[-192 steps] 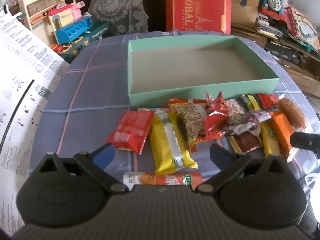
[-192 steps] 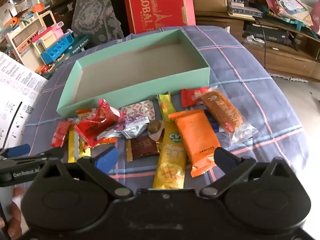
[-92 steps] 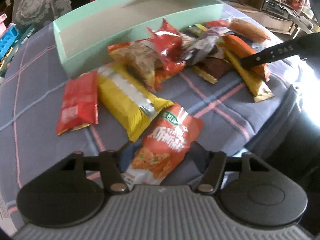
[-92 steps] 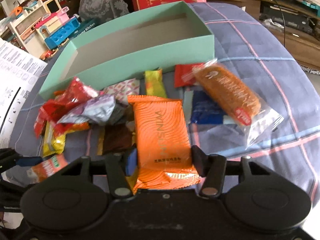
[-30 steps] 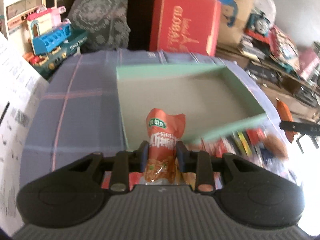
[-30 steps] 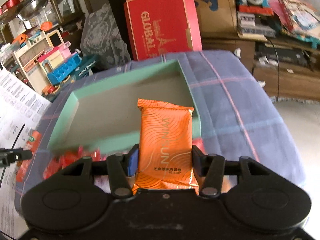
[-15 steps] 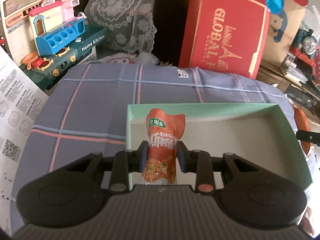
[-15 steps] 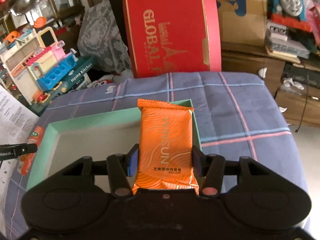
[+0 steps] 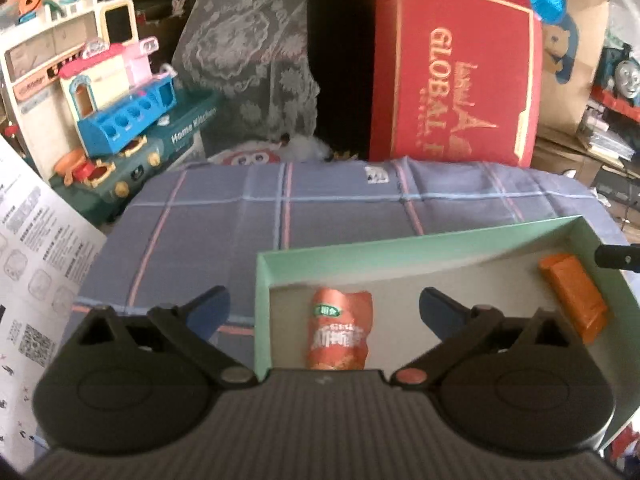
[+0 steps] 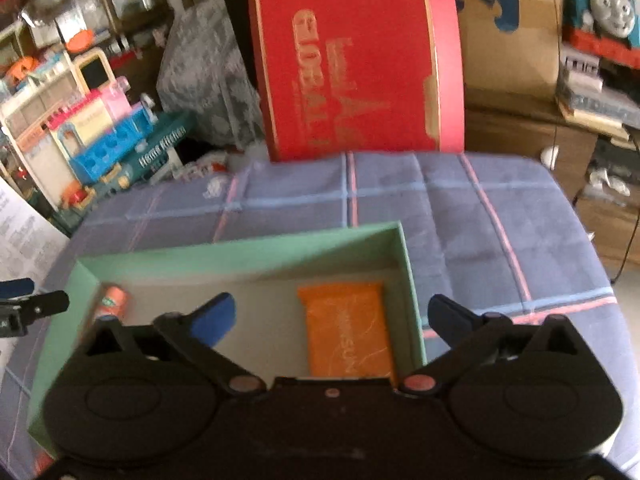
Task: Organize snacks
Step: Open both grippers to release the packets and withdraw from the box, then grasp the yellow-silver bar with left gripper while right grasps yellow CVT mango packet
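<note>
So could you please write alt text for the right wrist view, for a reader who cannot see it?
The open right gripper hovers over a mint-green box on a plaid cloth, with an orange snack pack lying flat inside at the right end. A smaller orange-red packet lies at the left end; a red gift box stands behind.
</note>
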Action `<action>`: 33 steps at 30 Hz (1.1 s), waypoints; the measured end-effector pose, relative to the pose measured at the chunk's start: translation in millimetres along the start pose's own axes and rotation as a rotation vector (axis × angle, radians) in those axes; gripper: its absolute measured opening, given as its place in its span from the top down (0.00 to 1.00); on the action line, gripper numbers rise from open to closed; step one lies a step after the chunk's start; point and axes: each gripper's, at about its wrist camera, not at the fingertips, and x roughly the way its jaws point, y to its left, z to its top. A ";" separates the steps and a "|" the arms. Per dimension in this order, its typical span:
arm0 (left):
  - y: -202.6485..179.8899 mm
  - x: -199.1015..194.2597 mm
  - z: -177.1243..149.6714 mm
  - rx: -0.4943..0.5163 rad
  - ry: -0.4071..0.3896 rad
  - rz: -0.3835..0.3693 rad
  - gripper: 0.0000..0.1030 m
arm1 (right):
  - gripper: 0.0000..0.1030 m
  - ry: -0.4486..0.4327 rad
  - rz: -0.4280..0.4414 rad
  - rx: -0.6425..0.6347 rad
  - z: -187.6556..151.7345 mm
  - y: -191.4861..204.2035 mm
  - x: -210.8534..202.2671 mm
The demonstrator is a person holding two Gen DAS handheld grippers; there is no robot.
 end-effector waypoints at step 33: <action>-2.3 -134.3 -187.5 -0.030 0.181 -0.174 0.00 | 0.00 0.054 0.028 0.123 -169.9 17.0 -170.4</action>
